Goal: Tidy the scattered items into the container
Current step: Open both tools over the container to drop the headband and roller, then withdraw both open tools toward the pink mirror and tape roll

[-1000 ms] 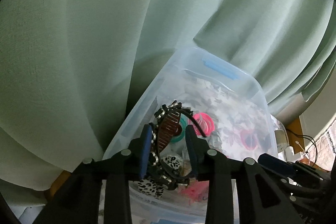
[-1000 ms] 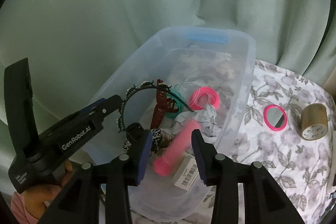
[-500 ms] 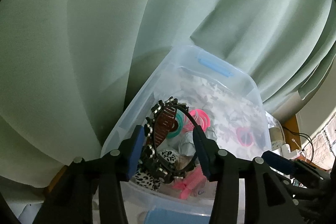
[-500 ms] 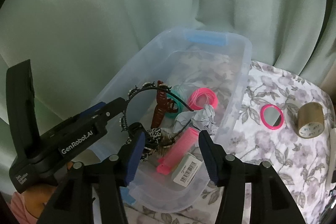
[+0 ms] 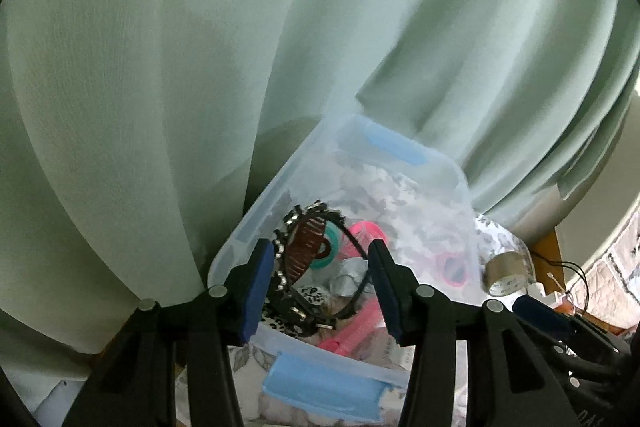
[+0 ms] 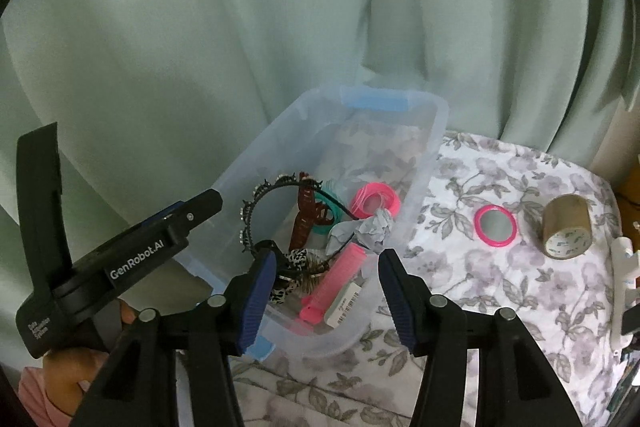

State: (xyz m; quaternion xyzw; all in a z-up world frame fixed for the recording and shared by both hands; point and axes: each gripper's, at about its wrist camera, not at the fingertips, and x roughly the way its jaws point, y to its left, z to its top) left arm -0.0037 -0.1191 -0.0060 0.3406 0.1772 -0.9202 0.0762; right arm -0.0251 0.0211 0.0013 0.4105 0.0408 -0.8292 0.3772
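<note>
A clear plastic container with blue handles stands on the flowered cloth. Inside it a black studded headband stands on edge beside a brown hair claw, teal and pink rollers, a pink comb and crumpled grey paper. My left gripper hovers open over the container's near end, with the headband just beyond its fingers. My right gripper is open too, above the container's near right corner, holding nothing.
A pink round mirror and a brown tape roll lie on the cloth right of the container. Green curtains hang close behind it. A hand grips the left tool. White clutter sits at the right edge.
The left gripper widened and let go of the headband, which now rests in the container. Both grippers drew back from the container, and the right one opened a little wider.
</note>
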